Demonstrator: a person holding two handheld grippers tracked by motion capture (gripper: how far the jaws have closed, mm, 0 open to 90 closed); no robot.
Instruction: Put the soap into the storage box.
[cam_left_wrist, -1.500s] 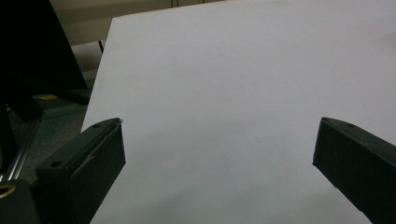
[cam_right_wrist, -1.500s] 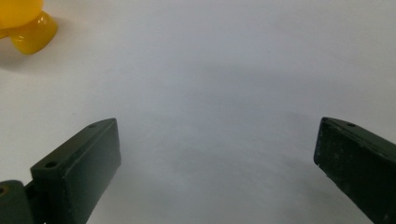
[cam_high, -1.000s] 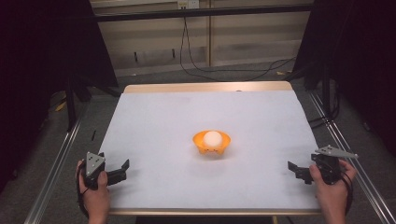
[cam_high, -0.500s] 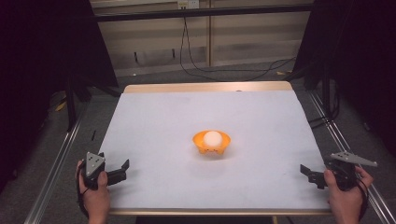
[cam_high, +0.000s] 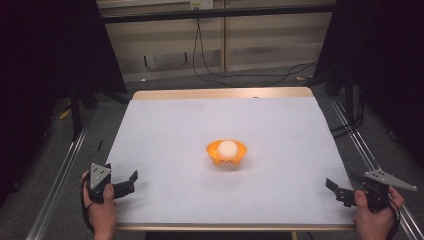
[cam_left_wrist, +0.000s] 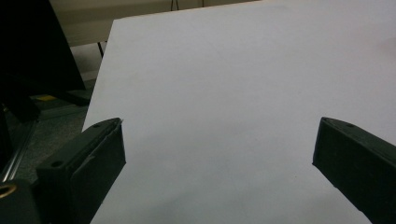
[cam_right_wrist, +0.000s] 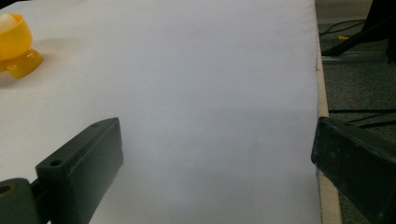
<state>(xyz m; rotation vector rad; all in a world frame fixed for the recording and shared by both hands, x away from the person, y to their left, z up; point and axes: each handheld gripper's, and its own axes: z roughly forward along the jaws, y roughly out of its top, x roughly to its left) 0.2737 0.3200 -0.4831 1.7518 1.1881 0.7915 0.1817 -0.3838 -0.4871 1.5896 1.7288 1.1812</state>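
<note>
High view overlooks whole table (cam_high: 165, 130), gripper views skim it low, facing inward

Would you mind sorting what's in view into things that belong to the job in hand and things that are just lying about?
Part of the job:
orange bowl
white ball resting in it
left gripper, open
right gripper, open

Just lying about:
black cables on the floor beyond the table

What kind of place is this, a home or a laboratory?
Probably a laboratory or recording setup, not a home. A bare white table stands between metal rails, cables lie on the floor behind, and only an orange bowl is laid out.
</note>
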